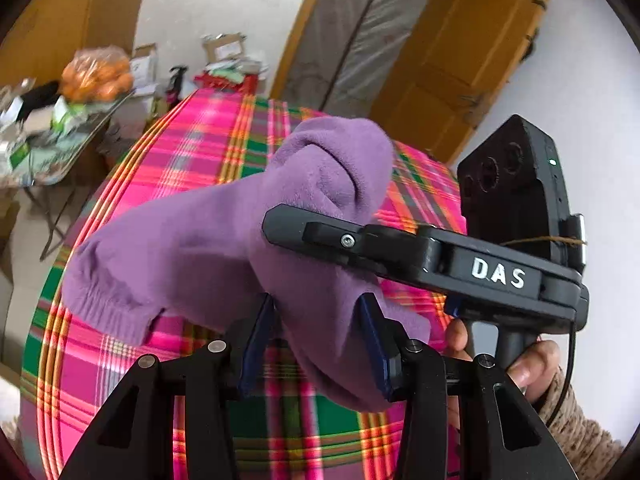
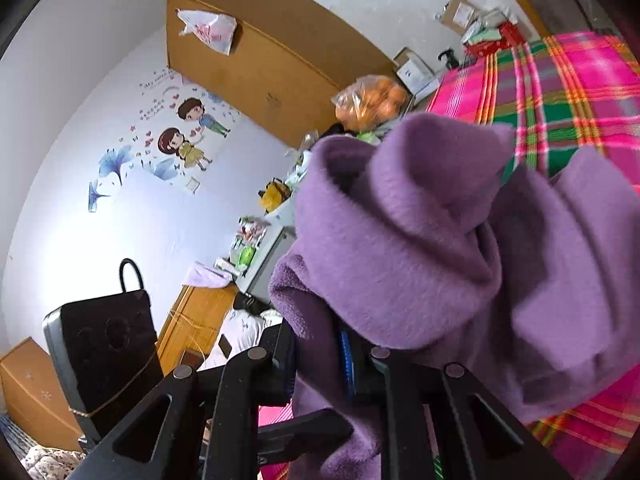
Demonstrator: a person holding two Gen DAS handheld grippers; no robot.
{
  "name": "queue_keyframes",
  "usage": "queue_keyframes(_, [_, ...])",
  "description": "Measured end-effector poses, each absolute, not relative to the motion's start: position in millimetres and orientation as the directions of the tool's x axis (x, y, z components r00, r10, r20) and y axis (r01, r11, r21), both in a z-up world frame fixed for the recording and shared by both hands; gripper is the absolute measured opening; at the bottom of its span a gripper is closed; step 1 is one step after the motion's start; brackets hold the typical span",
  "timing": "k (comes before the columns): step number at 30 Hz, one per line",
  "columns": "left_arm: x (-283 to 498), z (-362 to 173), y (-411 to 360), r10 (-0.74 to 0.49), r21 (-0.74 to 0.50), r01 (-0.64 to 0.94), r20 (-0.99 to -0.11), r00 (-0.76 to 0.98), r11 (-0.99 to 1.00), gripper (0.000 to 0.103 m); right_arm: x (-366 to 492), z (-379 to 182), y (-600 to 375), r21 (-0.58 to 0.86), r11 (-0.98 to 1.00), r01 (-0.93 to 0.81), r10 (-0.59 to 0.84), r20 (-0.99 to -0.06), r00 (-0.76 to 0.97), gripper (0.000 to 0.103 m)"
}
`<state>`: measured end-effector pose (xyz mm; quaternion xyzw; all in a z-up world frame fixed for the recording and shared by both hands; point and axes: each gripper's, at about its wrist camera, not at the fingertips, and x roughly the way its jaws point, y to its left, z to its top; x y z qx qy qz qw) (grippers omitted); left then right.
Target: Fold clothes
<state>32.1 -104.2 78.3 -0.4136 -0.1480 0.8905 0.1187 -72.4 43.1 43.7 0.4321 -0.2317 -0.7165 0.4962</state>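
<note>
In your left wrist view, your left gripper [image 1: 320,344] pinches a purple fleece garment [image 1: 224,240] between its blue-padded fingers [image 1: 374,344], the cloth bunched in the gap and held up above the pink, green and orange plaid cloth [image 1: 168,168]. A ribbed cuff [image 1: 108,312] hangs out to the left, and another lobe of the fabric rises above the right gripper [image 1: 288,220], which crosses the frame from the right with "DAS" lettered on its body. Your right hand [image 1: 524,364] wraps its handle, a knitted sleeve [image 1: 576,428] at the wrist. Behind the plaid, a bag of oranges [image 1: 96,74] sits on a cluttered side table [image 1: 60,148].

In your right wrist view, the same purple garment [image 2: 440,240] drapes thickly over the right gripper [image 2: 344,356]. One blue pad [image 2: 347,360] shows pressed against the fabric, and the fingers close on the fleece. The plaid cloth [image 2: 560,92] lies behind to the right. A cartoon wall sticker [image 2: 180,136] and a wooden cabinet [image 2: 260,52] fill the left.
</note>
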Motion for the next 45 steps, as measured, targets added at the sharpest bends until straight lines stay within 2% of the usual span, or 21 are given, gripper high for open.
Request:
queue_keyframes(3, [23.1, 68.8, -116.7, 0.326, -0.382, -0.04, -0.722, -0.611, -0.923, 0.047, -75.5, 38.5, 35.7, 0.762, -0.399, 0.509, -0.909, -0.4, -0.114, 0.019])
queue_keyframes(10, [10.2, 53.9, -133.6, 0.344, -0.425, -0.004, -0.727, -0.594, -0.905, 0.058, -76.8, 42.7, 45.6, 0.742, -0.42, 0.523, -0.897, -0.427, -0.115, 0.019])
queue_keyframes(14, [2.9, 47.1, -138.2, 0.365, -0.451, 0.0, -0.723, -0.586, -0.893, 0.058, -75.6, 49.6, 68.9, 0.713, -0.451, 0.537, -0.881, -0.451, -0.141, 0.023])
queue_keyframes(17, [-2.8, 39.9, -144.3, 0.382, -0.477, 0.013, -0.72, -0.579, -0.879, 0.058, -75.1, 53.4, 84.6, 0.692, -0.48, 0.539, -0.867, -0.467, -0.173, 0.031])
queue_keyframes(21, [-6.1, 37.6, -146.3, 0.39, -0.488, 0.014, -0.713, -0.582, -0.872, 0.058, -78.1, 56.4, 107.7, 0.674, -0.528, 0.516, -0.844, -0.483, -0.232, 0.032])
queue_keyframes(30, [-4.6, 34.9, -162.2, 0.387, -0.53, 0.068, -0.695, -0.606, -0.845, 0.055, -98.7, 35.8, 163.2, 0.469, -0.809, 0.355, -0.588, -0.665, -0.461, 0.038])
queue_keyframes(35, [-3.2, 34.3, -164.8, 0.383, -0.535, 0.078, -0.691, -0.613, -0.842, 0.055, -108.7, 21.1, 182.4, 0.406, -0.869, 0.283, -0.495, -0.699, -0.517, 0.044])
queue_keyframes(40, [-0.9, 33.9, -166.4, 0.38, -0.537, 0.085, -0.69, -0.617, -0.839, 0.055, -116.5, 8.9, 183.1, 0.439, -0.862, 0.253, -0.506, -0.715, -0.482, 0.046])
queue_keyframes(41, [-0.1, 33.8, -166.2, 0.38, -0.537, 0.085, -0.69, -0.616, -0.839, 0.055, -116.8, 7.6, 184.6, 0.448, -0.86, 0.244, -0.508, -0.712, -0.484, 0.046])
queue_keyframes(43, [1.4, 34.0, -165.9, 0.38, -0.537, 0.085, -0.691, -0.615, -0.839, 0.055, -114.7, 5.7, 189.5, 0.487, -0.844, 0.225, -0.531, -0.696, -0.483, 0.039])
queue_keyframes(44, [1.5, 34.6, -165.8, 0.379, -0.537, 0.085, -0.691, -0.615, -0.839, 0.055, -114.1, 5.1, 191.6, 0.506, -0.833, 0.224, -0.547, -0.692, -0.472, 0.026])
queue_keyframes(45, [1.5, 35.2, -165.6, 0.379, -0.536, 0.085, -0.691, -0.616, -0.84, 0.055, -112.5, 5.3, 193.0, 0.517, -0.825, 0.228, -0.559, -0.687, -0.464, 0.018])
